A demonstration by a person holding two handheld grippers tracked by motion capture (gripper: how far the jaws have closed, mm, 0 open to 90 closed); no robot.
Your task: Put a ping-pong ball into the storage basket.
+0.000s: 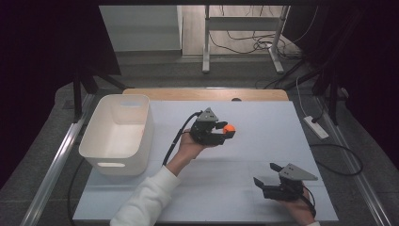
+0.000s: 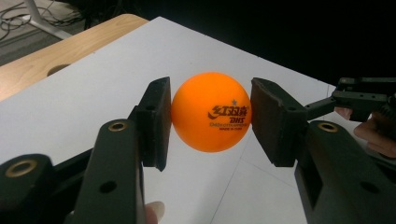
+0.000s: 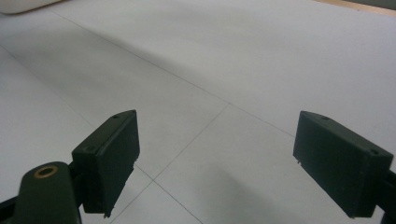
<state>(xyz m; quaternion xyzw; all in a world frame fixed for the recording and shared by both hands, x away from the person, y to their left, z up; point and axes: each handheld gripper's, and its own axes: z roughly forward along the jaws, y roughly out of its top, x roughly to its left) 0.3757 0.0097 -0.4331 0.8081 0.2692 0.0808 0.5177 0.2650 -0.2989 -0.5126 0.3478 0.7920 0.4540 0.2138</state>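
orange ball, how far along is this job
Done: the left hand-held gripper has the orange ball clamped between its pads and lifted off the table. In hand: carrying it. Left, probably: dropping it into the white bin. The right hand-held gripper waits open, holding nothing.

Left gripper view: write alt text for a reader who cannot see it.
An orange ball with dark printed lettering is clamped between the two black jaws of the left hand-held gripper, above a white table. At the right edge, a hand holds the right hand-held gripper; a wooden strip borders the table at upper left.
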